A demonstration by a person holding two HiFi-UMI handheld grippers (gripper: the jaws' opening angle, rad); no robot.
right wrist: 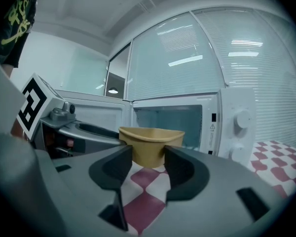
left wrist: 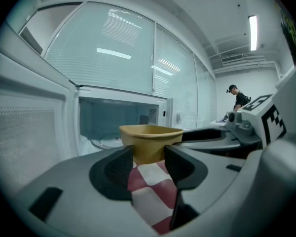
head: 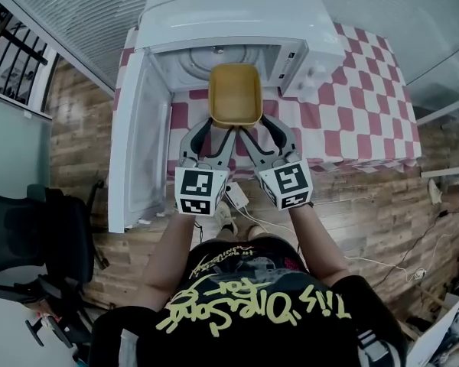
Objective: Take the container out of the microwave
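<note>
Item: yellow container (head: pixel 235 94), interior showing only bare walls and floor. Located just in front of the white microwave (head: pixel 229 14), at the mouth of its open cavity, above the checked tablecloth (head: pixel 352 105). Left gripper (head: pixel 218 130) and right gripper (head: pixel 258 128) each clamp wide on its near end. Black shirt (head: pixel 252 304): yellow lettering, unreadable.

I count one yellow rectangular plastic container (head: pixel 235 94), one white microwave oven (head: pixel 229 14), one red-and-white chequered tablecloth (head: pixel 352 121), one black office chair (head: pixel 38 235) and two grey hand-held grippers: the left gripper (head: pixel 216 132) and the right gripper (head: pixel 260 132), each bearing one black-and-white marker cube (head: pixel 201 190).
</note>
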